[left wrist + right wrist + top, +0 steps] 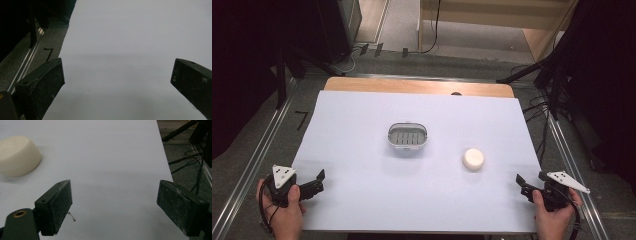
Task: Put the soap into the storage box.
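Your left gripper (314,184) rests at the near left corner of the white sheet (362,125), jaws spread wide with nothing between them; in the left gripper view (117,77) only bare sheet lies between the two black pads. Your left hand (287,212) wraps the body of the tool at the sheet's near edge, the grey plate on top.

Your right gripper (522,185) sits at the near right corner, mirror to the left, jaws likewise parted and holding nothing. In the right gripper view (115,202) the gap between the pads is clear sheet, and a small scrap of thread lies just beside the left pad. Your right hand (554,215) grips the tool from the near side, its cable trailing off the near edge.

The soap (473,159), a round cream-white bar, lies on the sheet to the far left of the right gripper, near it but apart; the right gripper view catches it at upper left (17,155), outside the jaws.

The dish (407,137), a grey slotted soap tray with a pale rim, stands at the middle of the sheet, to the left of the soap and a little farther off, well apart from both grippers.

Beyond the sheet a strip of the wooden table (417,86) shows at the far edge.
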